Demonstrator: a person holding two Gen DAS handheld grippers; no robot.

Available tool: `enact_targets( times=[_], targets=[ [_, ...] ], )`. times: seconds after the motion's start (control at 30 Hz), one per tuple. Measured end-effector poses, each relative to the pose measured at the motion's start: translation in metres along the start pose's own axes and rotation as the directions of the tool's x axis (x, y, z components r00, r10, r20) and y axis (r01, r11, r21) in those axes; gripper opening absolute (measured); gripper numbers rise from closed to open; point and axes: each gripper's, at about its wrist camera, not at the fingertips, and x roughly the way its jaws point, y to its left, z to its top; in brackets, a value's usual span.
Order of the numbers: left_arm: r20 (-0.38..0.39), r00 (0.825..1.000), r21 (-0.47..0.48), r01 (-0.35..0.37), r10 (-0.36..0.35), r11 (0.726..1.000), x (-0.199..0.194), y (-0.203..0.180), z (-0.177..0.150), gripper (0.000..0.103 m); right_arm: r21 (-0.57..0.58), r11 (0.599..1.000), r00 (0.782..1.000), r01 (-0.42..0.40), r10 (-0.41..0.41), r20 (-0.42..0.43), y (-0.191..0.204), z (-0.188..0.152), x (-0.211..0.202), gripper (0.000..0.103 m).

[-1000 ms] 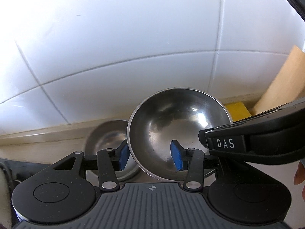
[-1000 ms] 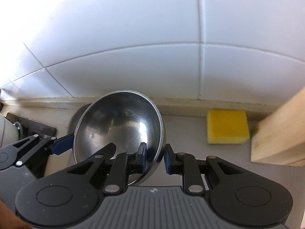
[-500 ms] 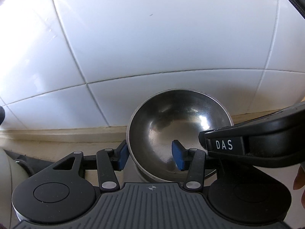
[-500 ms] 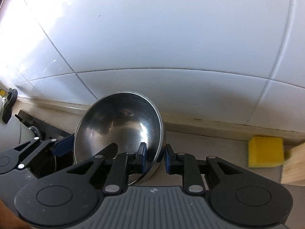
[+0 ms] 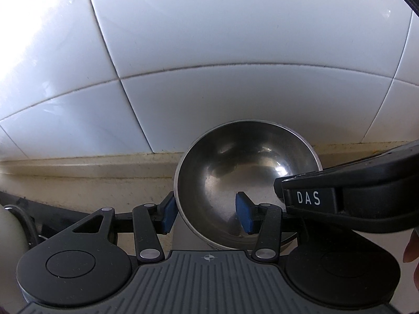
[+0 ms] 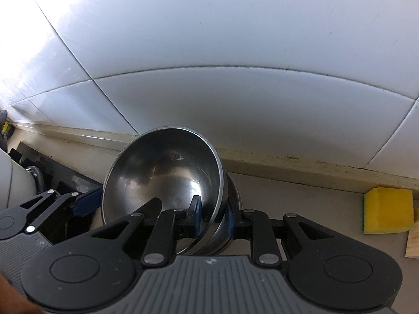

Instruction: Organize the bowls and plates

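Note:
A steel bowl (image 5: 246,172) is held tilted, its hollow toward both cameras. My left gripper (image 5: 207,210) is open, its blue pads astride the bowl's left rim with a wide gap. My right gripper (image 6: 212,216) is shut on the bowl's right rim (image 6: 218,183). In the right wrist view the held bowl (image 6: 162,178) sits over a second steel bowl (image 6: 230,217) that shows just below and behind it. The left gripper's fingers (image 6: 86,202) show at the bowl's left in that view.
A white tiled wall (image 5: 209,65) stands close behind, with a beige ledge (image 5: 91,167) and counter below. A yellow sponge (image 6: 389,209) and a wooden board edge (image 6: 412,243) lie to the right. A black tray (image 6: 52,170) and a pale round vessel (image 6: 13,180) are at the left.
Both grippers and the held bowl have moved left along the wall and lowered. The sponge slid to the right edge. The second bowl now sits under the held bowl.

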Motion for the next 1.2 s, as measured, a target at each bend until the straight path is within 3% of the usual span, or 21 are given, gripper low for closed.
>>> enact_targets(
  times=[0.47, 1.07, 1.2],
  targets=[
    [-0.021, 1.0, 0.002, 0.011, -0.011, 1.0, 0.018, 0.001, -0.004, 0.048, -0.011, 1.0, 1.0, 0.017, -0.017, -0.004, 0.002, 0.004, 0.003, 0.001],
    [-0.018, 1.0, 0.002, 0.016, -0.016, 1.0, 0.012, 0.002, -0.004, 0.048, -0.037, 0.999, 0.999, 0.031, -0.03, 0.012, 0.009, 0.0, 0.003, 0.002],
    [-0.006, 1.0, 0.003, 0.015, -0.015, 1.0, 0.006, 0.002, -0.002, 0.048, -0.078, 0.993, 0.995, 0.089, -0.085, 0.045, 0.012, -0.001, -0.004, 0.003]
  ],
)
